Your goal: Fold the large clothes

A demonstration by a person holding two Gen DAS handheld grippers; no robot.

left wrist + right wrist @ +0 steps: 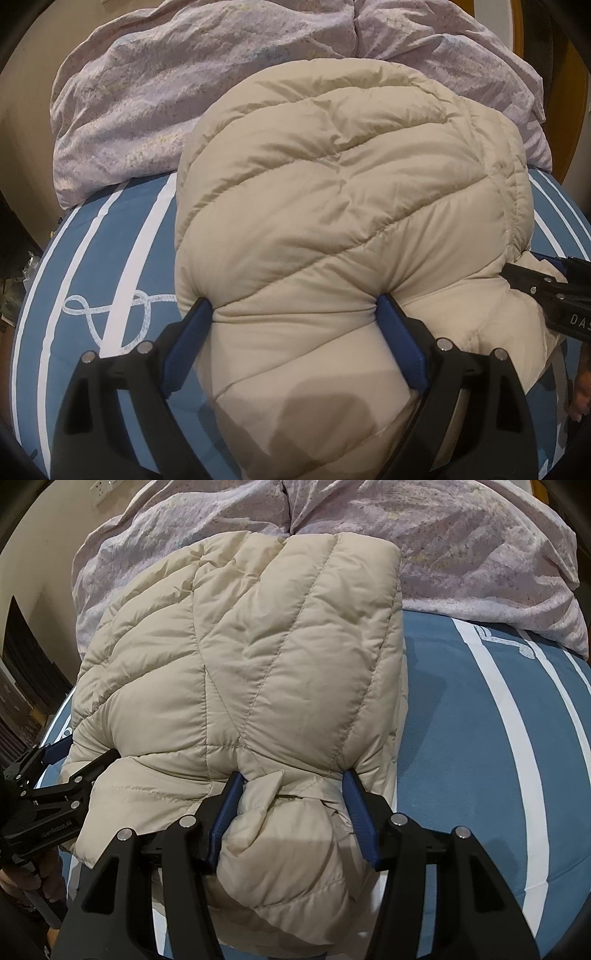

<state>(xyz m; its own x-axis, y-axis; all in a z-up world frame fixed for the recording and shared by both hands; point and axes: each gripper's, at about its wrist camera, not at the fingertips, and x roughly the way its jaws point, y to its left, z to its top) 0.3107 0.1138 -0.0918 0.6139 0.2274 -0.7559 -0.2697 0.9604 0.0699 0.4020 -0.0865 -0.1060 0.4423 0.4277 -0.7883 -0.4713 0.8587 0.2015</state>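
Left wrist view: my left tool (295, 308) is clamped on the near edge of the cream puffer jacket (347, 192), which lies folded on the blue striped bed (110, 236), its far edge against the lilac duvet (155, 96). I judge both grips should move level, so the layers stay stacked.

Right wrist view: my right tool (293, 784) pinches a bunched hem, and only here do the jacket's square far corner and the loose layers underneath show.

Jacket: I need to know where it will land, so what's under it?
The jacket lies on the blue striped bedsheet, its far edge against the lilac duvet. What lies directly beneath it is covered.
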